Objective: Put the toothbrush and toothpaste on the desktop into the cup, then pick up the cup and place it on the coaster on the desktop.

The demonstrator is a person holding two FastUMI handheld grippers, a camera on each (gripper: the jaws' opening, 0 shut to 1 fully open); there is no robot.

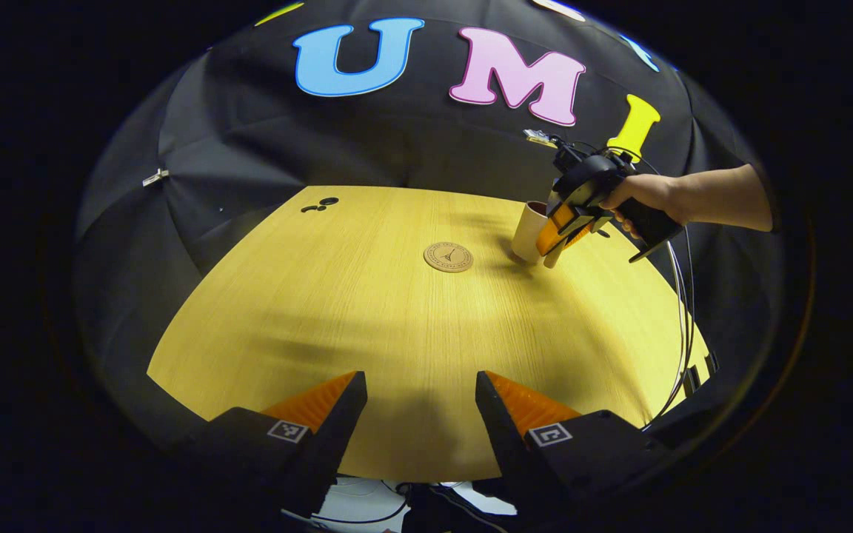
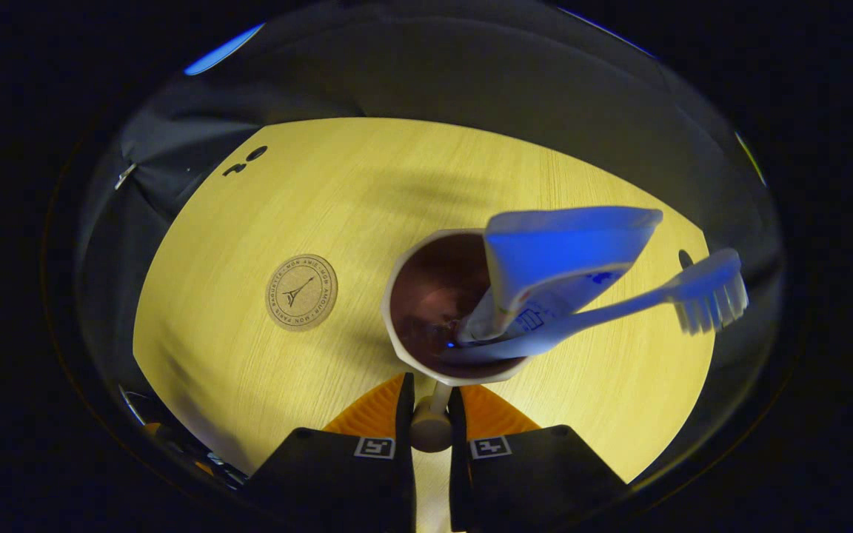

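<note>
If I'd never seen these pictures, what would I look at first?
Probably the cup in the right gripper view, with the toothpaste and toothbrush sticking out of it, leaning to the right. The right gripper pinches the cup's handle just below it. After that, the round coaster lying bare on the yellow table, to the cup's left.

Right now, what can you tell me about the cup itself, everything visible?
The cup is pale outside, dark reddish-brown inside, with a faceted rim and a side handle; it looks ceramic. It seems upright, though whether it rests on the wooden table or is lifted is unclear. It sits right of the coaster, apart from it. The toothpaste and toothbrush lean out of it. The right gripper is closed on its handle.
</note>
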